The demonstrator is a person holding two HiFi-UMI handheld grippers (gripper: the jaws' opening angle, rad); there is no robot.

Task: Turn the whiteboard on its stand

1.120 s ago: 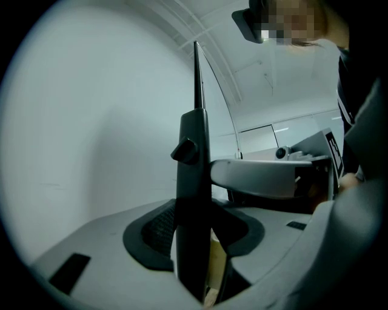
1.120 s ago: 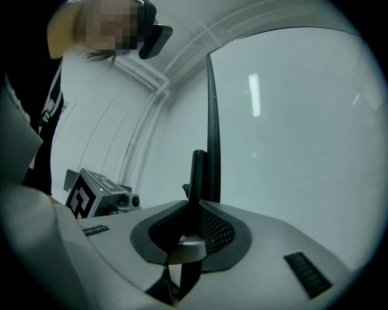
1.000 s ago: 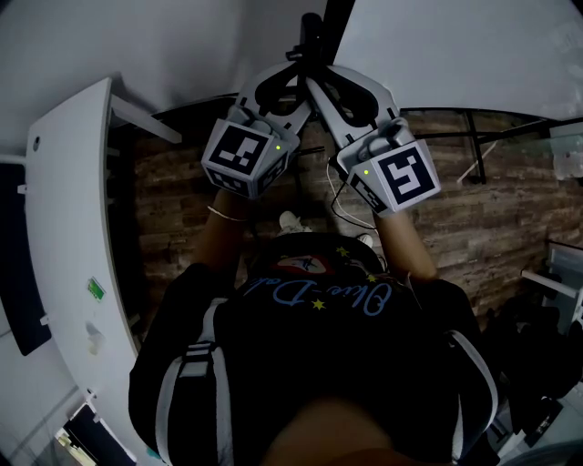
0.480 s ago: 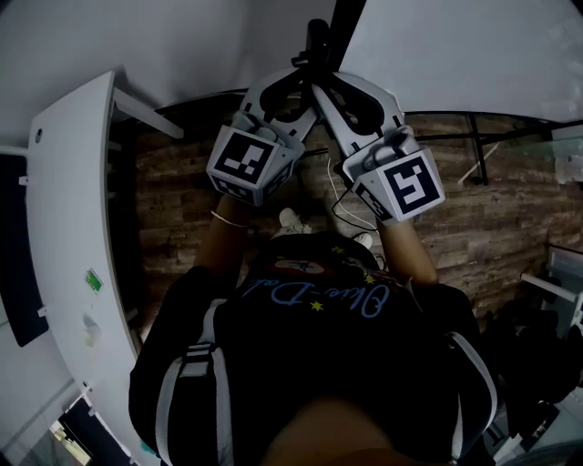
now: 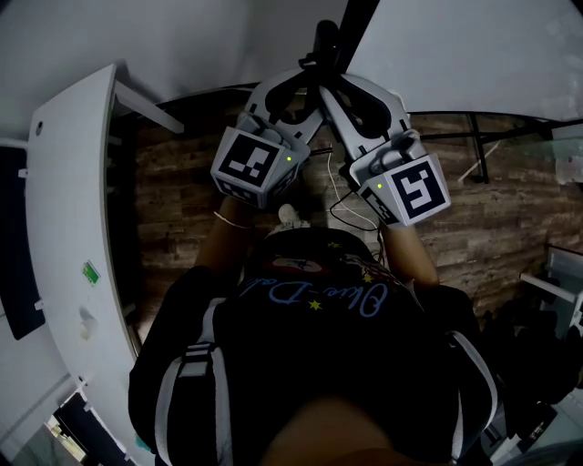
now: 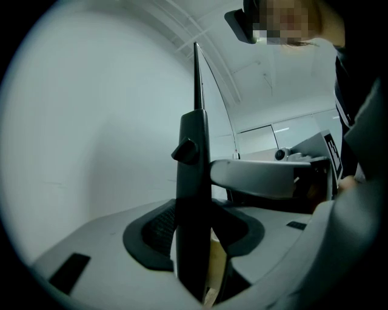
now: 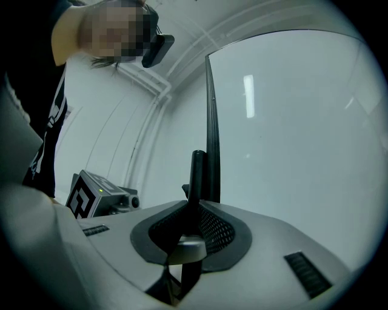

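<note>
The whiteboard (image 5: 474, 55) stands edge-on ahead of me, its black frame edge (image 5: 351, 23) running up between two white faces. Both grippers meet on that edge. My left gripper (image 5: 308, 75) is shut on the black frame bar (image 6: 193, 181), just below a small black knob (image 6: 185, 150); the board's face (image 6: 91, 151) fills the left of that view. My right gripper (image 5: 333, 80) is shut on a thin black rod (image 7: 197, 181) of the frame, with the board's edge (image 7: 211, 133) and face (image 7: 291, 133) rising behind. The pads of each gripper (image 6: 194, 242) (image 7: 191, 233) sit against the black metal.
A long white curved tabletop (image 5: 64, 227) runs down the left side. Below lies a wood-plank floor (image 5: 182, 200) with loose cables (image 5: 342, 205). Thin black legs (image 5: 474, 155) stand at the right. My own dark-shirted body fills the lower middle of the head view.
Both grippers and the black frame edge they hold have shifted slightly to the right and upward in the head view. The grips look the same.
</note>
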